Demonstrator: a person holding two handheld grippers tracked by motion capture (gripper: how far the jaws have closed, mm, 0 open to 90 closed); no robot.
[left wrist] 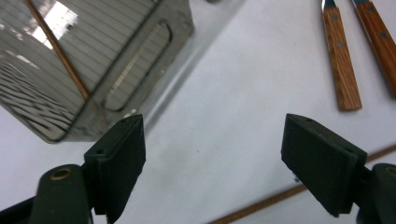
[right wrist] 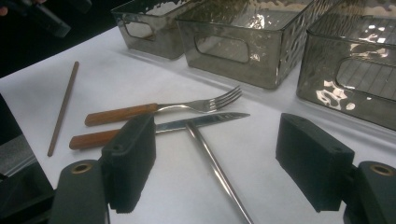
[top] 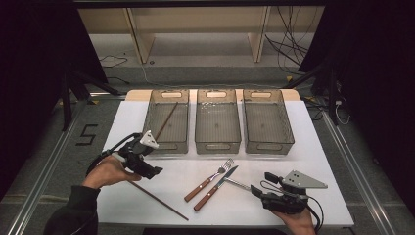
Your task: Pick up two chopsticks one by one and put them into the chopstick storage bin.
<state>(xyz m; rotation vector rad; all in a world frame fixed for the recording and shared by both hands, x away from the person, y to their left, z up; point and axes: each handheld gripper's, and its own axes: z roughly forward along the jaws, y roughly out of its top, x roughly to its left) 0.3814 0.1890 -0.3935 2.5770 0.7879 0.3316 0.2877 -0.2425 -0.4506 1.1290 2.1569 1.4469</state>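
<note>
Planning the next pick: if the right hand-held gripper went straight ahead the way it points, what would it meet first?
Probably the metal rod, lying on the table between the open jaws of the right hand-held gripper. Just beyond it lies the knife, then the fork. Depth is uncertain.

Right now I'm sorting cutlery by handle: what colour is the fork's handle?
Reddish-brown wood on the fork, clearest in the right gripper view.
</note>
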